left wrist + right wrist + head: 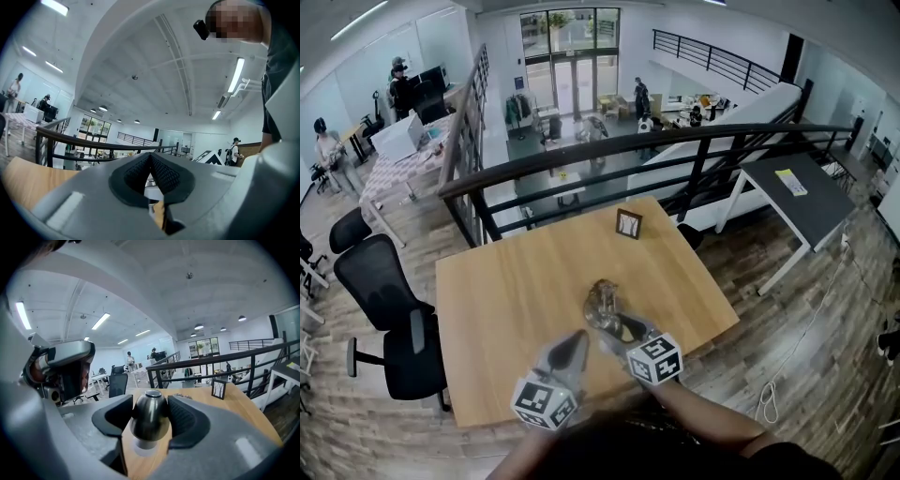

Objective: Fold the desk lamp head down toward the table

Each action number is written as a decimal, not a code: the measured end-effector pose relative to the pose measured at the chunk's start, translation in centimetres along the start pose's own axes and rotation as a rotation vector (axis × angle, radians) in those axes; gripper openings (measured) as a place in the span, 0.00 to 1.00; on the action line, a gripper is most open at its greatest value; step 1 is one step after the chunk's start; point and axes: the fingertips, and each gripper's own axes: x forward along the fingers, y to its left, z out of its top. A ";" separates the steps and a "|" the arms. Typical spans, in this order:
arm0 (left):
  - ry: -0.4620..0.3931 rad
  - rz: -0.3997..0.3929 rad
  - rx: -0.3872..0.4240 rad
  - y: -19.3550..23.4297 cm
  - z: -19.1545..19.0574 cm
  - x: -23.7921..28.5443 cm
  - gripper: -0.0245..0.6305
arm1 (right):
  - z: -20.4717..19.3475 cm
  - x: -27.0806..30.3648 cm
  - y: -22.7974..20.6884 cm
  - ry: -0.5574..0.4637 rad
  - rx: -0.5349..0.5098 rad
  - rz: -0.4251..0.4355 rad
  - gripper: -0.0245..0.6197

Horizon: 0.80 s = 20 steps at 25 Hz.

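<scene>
A small desk lamp [602, 302] with a dark metal head stands on the wooden table [506, 300], near its front edge. In the right gripper view the rounded lamp head [149, 416] sits between the two pads and touches both, so my right gripper [149, 420] is shut on it. In the head view the right gripper [614, 323] reaches the lamp from the near side. My left gripper [572, 345] hovers just left of the lamp; its pads meet at the tip with nothing between them [150, 161].
A small framed picture [628, 223] stands at the table's far edge, also in the right gripper view [218, 389]. A black railing [581, 155] runs behind the table. Black office chairs [403, 328] stand at the table's left. A dark desk [797, 192] is at the right.
</scene>
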 end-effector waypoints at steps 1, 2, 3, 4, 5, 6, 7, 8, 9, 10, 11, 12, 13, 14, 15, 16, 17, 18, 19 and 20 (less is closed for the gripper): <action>0.002 0.008 -0.005 0.0 -0.1 -0.3 0.04 | -0.1 0.0 0.0 -0.003 -0.004 0.000 0.40; 0.003 0.017 -0.008 0.1 -0.2 -0.7 0.04 | -0.2 -0.1 0.1 -0.004 -0.009 0.002 0.40; 0.003 0.026 -0.011 0.1 -0.3 -1.0 0.04 | -0.4 -0.1 0.1 -0.002 -0.014 0.003 0.40; 0.003 0.035 -0.013 0.2 -0.5 -1.3 0.04 | -0.7 -0.1 0.1 0.002 -0.021 0.003 0.40; 0.003 0.044 -0.015 0.4 -0.6 -1.6 0.04 | -1.2 -0.1 0.1 0.009 -0.028 0.002 0.40; 0.004 0.053 -0.016 0.5 -0.7 -1.9 0.04 | -1.7 0.0 0.2 0.017 -0.035 0.001 0.40; 0.006 0.062 -0.018 0.6 -0.9 -2.2 0.04 | -2.2 0.0 0.2 0.025 -0.043 0.001 0.39; 0.009 0.071 -0.021 0.7 -1.0 -2.6 0.04 | -2.8 0.0 0.3 0.033 -0.051 0.001 0.39; 0.014 0.079 -0.024 0.8 -1.2 -2.9 0.04 | -3.3 0.0 0.4 0.039 -0.061 0.001 0.39; 0.019 0.085 -0.028 0.8 -1.5 -3.2 0.04 | -3.8 0.0 0.6 0.046 -0.072 0.001 0.38; 0.026 0.089 -0.033 0.8 -1.7 -3.4 0.04 | -4.3 0.1 0.7 0.054 -0.083 0.000 0.38; 0.033 0.091 -0.037 0.8 -2.0 -3.6 0.04 | -4.9 0.2 0.8 0.064 -0.094 -0.002 0.38; 0.040 0.092 -0.041 0.8 -2.3 -3.7 0.04 | -5.5 0.3 0.8 0.075 -0.105 -0.003 0.38; 0.046 0.094 -0.043 0.9 -2.5 -3.9 0.04 | -6.1 0.5 0.9 0.086 -0.118 -0.005 0.38; 0.051 0.095 -0.045 0.9 -2.6 -4.0 0.04 | -6.7 0.6 0.9 0.095 -0.134 -0.008 0.38; 0.056 0.097 -0.047 1.0 -2.8 -4.1 0.04 | -7.3 0.7 1.0 0.103 -0.150 -0.011 0.38; 0.060 0.099 -0.048 1.0 -2.9 -4.1 0.04 | -7.9 0.9 1.0 0.114 -0.166 -0.015 0.38; 0.065 0.099 -0.049 1.0 -3.1 -4.1 0.04 | -8.5 1.0 1.1 0.125 -0.180 -0.018 0.38; 0.070 0.099 -0.051 1.0 -3.2 -4.2 0.04 | -9.1 1.3 1.1 0.135 -0.191 -0.019 0.38; 0.077 0.098 -0.054 1.1 -3.4 -4.2 0.04 | -9.7 1.5 1.2 0.146 -0.197 -0.018 0.37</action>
